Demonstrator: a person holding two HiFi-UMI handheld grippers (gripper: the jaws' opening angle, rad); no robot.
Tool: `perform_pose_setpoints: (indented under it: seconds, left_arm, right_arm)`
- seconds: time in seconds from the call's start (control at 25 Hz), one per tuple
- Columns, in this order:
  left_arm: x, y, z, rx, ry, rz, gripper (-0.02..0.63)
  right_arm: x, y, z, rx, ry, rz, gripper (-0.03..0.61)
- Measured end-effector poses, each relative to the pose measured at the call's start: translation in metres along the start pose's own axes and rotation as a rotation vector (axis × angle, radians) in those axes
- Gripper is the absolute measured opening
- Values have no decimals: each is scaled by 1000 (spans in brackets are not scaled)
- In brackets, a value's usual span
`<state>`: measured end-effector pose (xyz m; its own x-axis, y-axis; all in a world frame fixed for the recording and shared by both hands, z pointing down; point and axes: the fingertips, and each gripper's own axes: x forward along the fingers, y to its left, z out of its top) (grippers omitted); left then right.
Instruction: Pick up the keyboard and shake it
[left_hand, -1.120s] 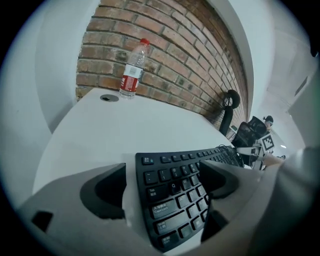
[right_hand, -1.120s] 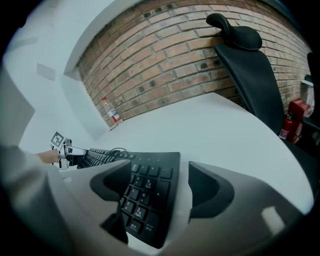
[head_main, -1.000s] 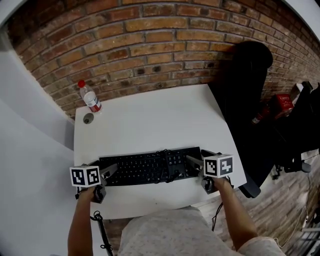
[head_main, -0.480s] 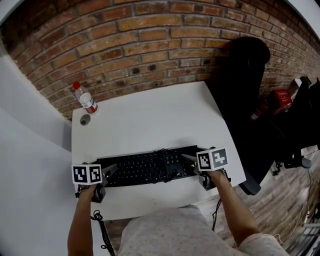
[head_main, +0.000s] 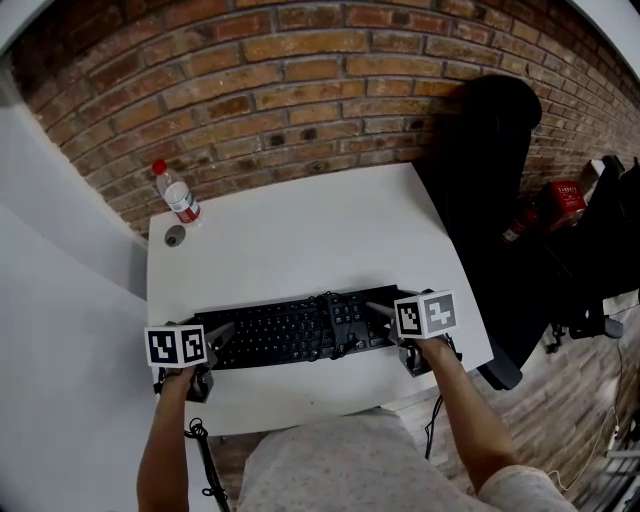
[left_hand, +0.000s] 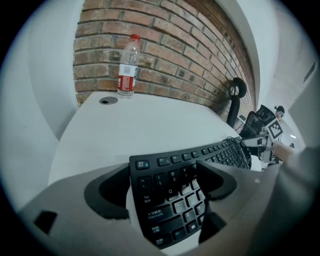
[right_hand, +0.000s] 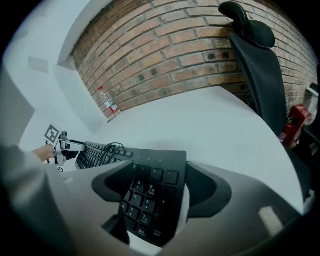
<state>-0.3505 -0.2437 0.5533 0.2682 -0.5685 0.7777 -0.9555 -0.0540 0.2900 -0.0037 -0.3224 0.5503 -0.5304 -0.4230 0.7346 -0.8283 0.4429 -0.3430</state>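
A black keyboard (head_main: 290, 330) lies flat near the front of the white table (head_main: 300, 240), with a black cable (head_main: 328, 318) coiled on its keys. My left gripper (head_main: 222, 338) is at its left end. In the left gripper view the keyboard's end (left_hand: 172, 202) sits between the jaws of the left gripper (left_hand: 162, 187), which have just been closing. A sliver of table shows beside one jaw. My right gripper (head_main: 378, 315) is at the number-pad end (right_hand: 150, 192). The right gripper (right_hand: 162, 187) has also been closing around that end, with a thin gap left.
A clear water bottle with a red cap (head_main: 177, 195) stands at the table's back left corner by the brick wall, next to a round grey hole (head_main: 176, 236). A black office chair (head_main: 490, 200) stands right of the table, with a red object (head_main: 562, 205) beyond it.
Both grippers stay at the keyboard's two ends and the keyboard lies in the same place. Only the head view has shifted a little.
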Motion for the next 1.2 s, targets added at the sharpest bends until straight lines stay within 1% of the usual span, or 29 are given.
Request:
perform_pose_setpoints:
  seconds: [0.16,0.28,0.44,0.76,0.84,0.88,1.2]
  left_arm:
    - [-8,-1,13,19,-52,13,396]
    - [-12,-3,19,31,-68,11,394]
    - [-17,-5,23,46,-91,21,387]
    - [-27,-9,39,63,-183,30,365]
    - [-29,-8,44,65,-202,32,361]
    - [-31,-8,46,65,-210,32,344]
    - [-41,-4,57,71,-273,36,324]
  right_arm:
    - [-6,3,10,-14,-37,-19,336]
    - [-11,3,17,-22,-59,-30,330]
    - [-17,3,21,-28,-87,-35,322]
    - [-26,3,33,-49,-151,-38,313]
    - [-27,5,38,-61,-169,-42,313]
    - [-28,5,40,-68,-177,-45,313]
    - [-34,12,59,-130,-238,-57,301]
